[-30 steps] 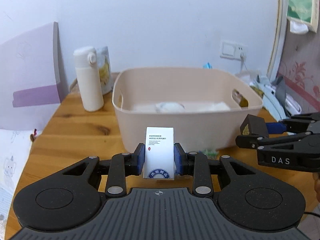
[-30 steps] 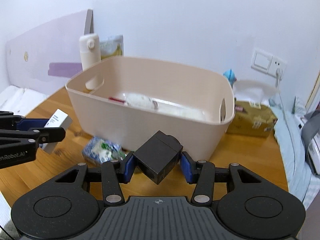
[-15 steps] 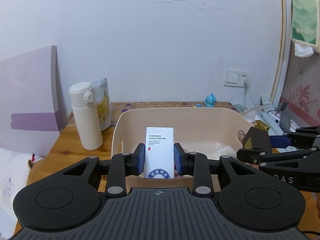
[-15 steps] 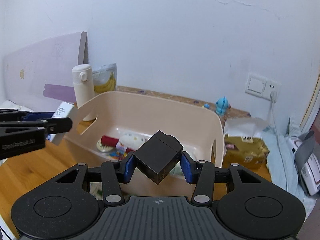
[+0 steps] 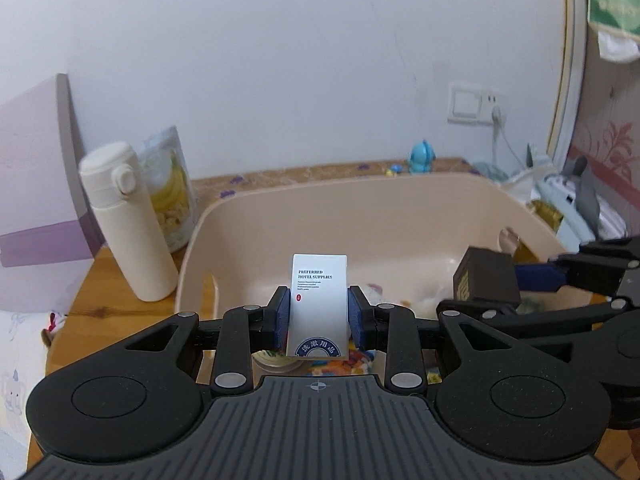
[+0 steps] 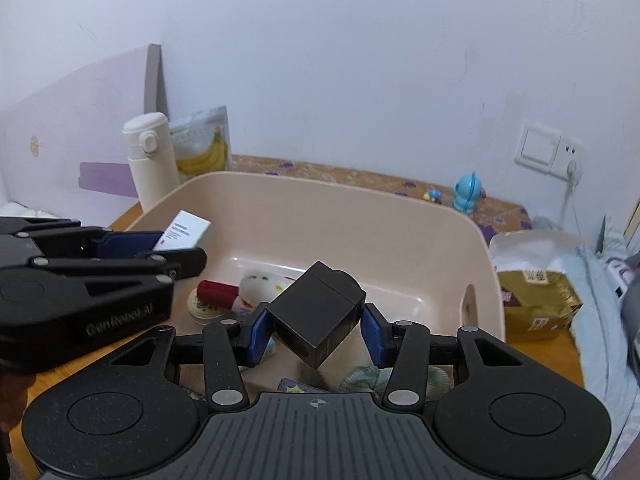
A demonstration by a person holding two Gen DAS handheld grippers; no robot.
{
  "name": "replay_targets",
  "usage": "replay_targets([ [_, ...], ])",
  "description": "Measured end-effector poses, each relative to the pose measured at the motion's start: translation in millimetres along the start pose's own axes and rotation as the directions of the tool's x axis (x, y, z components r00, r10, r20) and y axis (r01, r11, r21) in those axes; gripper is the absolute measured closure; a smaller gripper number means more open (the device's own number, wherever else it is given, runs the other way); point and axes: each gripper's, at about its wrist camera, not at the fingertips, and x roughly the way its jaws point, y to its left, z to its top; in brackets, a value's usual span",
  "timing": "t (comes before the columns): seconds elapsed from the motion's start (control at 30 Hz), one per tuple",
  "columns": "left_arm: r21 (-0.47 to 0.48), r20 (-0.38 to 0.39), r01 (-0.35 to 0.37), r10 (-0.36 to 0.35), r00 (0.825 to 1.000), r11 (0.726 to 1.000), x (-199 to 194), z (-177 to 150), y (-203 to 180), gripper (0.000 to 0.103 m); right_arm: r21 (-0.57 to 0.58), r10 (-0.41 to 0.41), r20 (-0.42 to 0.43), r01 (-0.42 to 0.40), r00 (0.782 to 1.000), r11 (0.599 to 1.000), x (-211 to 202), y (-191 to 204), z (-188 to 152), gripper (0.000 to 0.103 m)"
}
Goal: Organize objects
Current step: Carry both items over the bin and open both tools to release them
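Left wrist view shows my left tongs [image 5: 319, 316] clenched on a white box [image 5: 319, 304] printed "PREFERRED HOTEL SUPPLIES", held upright over the near wall of the beige bin [image 5: 360, 216]. At 3 o'clock my right tongs [image 5: 516, 280] reach in, gripping a black box [image 5: 486, 278] above the bin's interior. A cream flask [image 5: 128, 220] stands on the wooden bench [image 5: 100, 304] at 10 o'clock, just beside the bin, with a banana snack pouch [image 5: 170, 188] behind it.

Through the right wrist camera, the black box sits tilted on a corner between my right tongs' blue pads [image 6: 256, 336], above the bin. Small items lie on the bin floor, among them a red tube [image 6: 216, 292] and a round tin [image 6: 204, 304]. A blue figurine [image 6: 466, 194] stands at 1 o'clock, a gold pack [image 6: 536, 300] at 3 o'clock outside the bin.
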Motion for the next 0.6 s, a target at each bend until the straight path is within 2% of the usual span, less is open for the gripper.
replay_targets([
  [0.33, 0.033, -0.106, 0.026, -0.022, 0.994, 0.999, 34, -8, 3, 0.072, -0.028, -0.068, -0.037, 0.067, 0.997, 0.997, 19, 2, -8, 0.057],
  [0.6, 0.037, -0.120, 0.022, -0.017, 0.993, 0.999, 35, -6, 5, 0.070, -0.046, -0.087, -0.041, 0.085, 0.995, 0.995, 22, 7, -10, 0.057],
])
